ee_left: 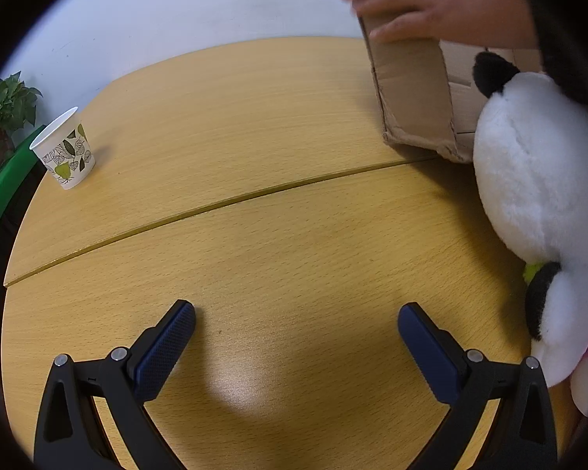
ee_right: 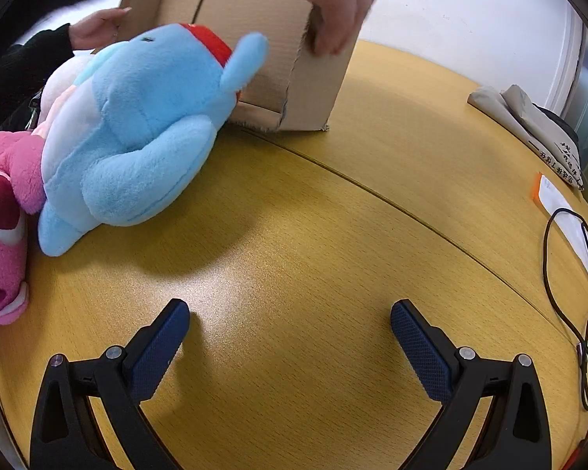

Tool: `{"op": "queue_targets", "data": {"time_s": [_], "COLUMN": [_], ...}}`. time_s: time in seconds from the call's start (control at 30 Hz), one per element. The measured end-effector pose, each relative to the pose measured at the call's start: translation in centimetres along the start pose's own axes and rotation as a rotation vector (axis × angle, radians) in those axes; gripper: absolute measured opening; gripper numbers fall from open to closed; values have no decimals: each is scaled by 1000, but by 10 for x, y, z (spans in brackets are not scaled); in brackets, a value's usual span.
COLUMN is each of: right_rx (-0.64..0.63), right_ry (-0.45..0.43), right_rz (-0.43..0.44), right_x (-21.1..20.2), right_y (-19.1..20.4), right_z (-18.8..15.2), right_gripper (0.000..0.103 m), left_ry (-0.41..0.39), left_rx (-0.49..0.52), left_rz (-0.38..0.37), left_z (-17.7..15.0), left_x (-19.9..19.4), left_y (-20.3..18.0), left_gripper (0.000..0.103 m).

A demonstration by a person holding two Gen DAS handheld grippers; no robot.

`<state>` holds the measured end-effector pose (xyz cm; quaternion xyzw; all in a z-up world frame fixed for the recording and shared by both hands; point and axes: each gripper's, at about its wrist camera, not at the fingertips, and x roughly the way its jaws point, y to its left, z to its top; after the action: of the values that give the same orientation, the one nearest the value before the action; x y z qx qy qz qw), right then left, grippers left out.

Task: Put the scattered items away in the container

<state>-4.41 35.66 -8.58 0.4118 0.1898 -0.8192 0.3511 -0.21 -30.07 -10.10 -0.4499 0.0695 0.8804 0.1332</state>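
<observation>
Both the left tongs (ee_left: 296, 323) and right tongs (ee_right: 290, 319) gape wide over the bench (ee_left: 254, 235), the left view alone showing a paper cup (ee_left: 64, 149) and panda plush (ee_left: 529, 180) beside the cardboard box (ee_left: 411, 90), the right a blue plush (ee_right: 137, 125) against it.

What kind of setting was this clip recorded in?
Probably an office or lab room: a wooden table against a plain white wall, a potted plant at its edge, and papers with a cable.
</observation>
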Motion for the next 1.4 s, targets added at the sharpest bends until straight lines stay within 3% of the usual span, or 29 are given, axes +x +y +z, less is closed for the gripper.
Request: {"op": "queue_targets", "data": {"time_s": [1.4], "right_rx": [0], "right_ry": [-1], "right_rz": [0], "right_x": [0], "right_y": [1], "right_z": [0], "right_gripper": [103], "left_ry": [0], "left_rx": [2], "left_rz": [-1], "left_z": [1], "left_x": [2], "left_y": [-1], "left_gripper": [103]}}
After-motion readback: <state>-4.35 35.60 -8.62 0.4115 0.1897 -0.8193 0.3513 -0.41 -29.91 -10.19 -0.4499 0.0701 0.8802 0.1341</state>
